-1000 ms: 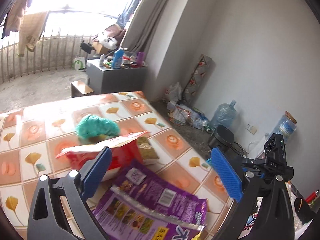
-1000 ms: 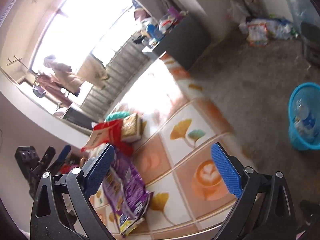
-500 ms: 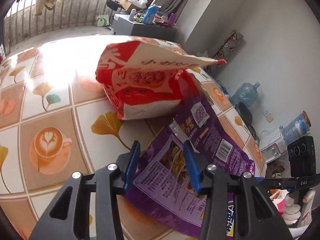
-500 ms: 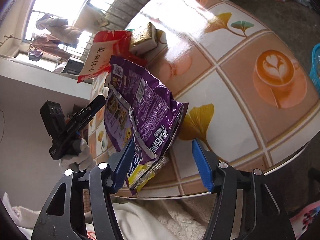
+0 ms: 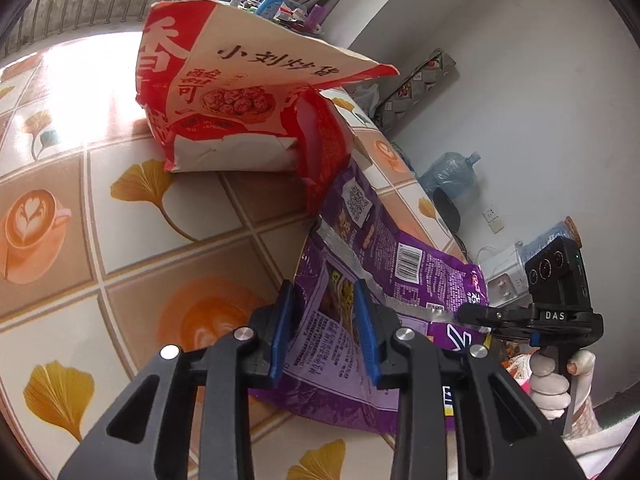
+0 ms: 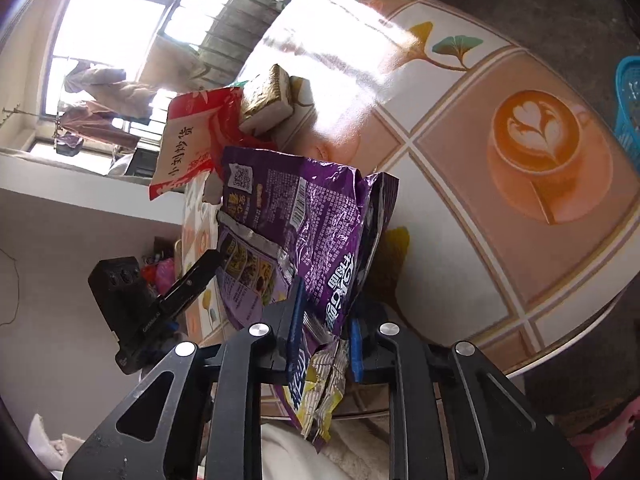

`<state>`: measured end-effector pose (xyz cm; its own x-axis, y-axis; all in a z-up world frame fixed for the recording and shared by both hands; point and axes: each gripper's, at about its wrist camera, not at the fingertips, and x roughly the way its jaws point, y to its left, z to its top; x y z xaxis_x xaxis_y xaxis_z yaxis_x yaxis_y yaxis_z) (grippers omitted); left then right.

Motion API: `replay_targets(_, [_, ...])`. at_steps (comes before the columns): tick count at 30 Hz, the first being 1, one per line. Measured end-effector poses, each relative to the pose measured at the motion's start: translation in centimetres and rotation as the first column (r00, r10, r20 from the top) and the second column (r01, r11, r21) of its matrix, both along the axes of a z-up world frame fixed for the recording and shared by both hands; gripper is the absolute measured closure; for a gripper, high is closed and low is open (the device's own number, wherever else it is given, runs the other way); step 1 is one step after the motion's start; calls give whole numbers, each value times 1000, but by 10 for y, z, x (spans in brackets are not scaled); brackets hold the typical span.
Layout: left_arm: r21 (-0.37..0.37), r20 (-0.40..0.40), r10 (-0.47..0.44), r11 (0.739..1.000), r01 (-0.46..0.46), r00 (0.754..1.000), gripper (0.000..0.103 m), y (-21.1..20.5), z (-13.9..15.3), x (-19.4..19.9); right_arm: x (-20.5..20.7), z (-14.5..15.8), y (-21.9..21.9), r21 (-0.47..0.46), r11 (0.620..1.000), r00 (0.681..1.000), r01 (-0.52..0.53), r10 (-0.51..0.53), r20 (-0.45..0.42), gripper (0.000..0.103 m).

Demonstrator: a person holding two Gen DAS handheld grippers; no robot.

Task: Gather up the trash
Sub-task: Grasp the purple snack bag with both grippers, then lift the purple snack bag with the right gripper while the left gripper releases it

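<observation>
My left gripper [image 5: 324, 332] has its jaws closing w/ the purple bag [image 5: 384, 264] between them, at the bag's near edge; can't tell if the pads press yet. My right gripper [image 6: 324, 328] has its jaws closing too, pinching the bag's crumpled end [image 6: 320, 384] that hangs off the tabletop [image 6: 460, 248] edge. Bag lies flat on the tiled tabletop, its far end under a red bag [image 5: 224, 96]. Blue basket [image 6: 628, 108] on the floor, well apart.
</observation>
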<state>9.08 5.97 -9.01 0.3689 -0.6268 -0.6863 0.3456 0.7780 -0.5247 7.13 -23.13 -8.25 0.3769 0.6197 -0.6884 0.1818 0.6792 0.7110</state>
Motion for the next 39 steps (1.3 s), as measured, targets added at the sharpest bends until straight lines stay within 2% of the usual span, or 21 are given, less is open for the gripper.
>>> replay_targets(3, [-1,2,-28,1000,28,1000,78,-7,-1,-3,-4,10,-14,-9,1000,999,21,-20,34,94])
replay_targets(6, [-7,4,-50,999,50,999,79,-15,0,-4,-5,25,-16,-43,999,996,19,-15,91,95])
replay_targets(9, [-6,2,-61,998,61,998,79,-21,0,-4,-4,30,-14,-78,997,994,28,-19,111,95])
replay_targets(19, [26,-12,-118,993,118,993,79,-48,-1,1,-15,12,-36,-95,991,995,91,-86,56,95])
replay_targets(27, [73,-10,-126,989,126,992,79,-57,-3,4,-11,3,-38,-118,988,995,95,-90,47,95])
replay_targets(39, [82,-13,-128,988,129,992,79,-56,-3,-1,-12,6,-46,-125,987,994,97,-91,57,95])
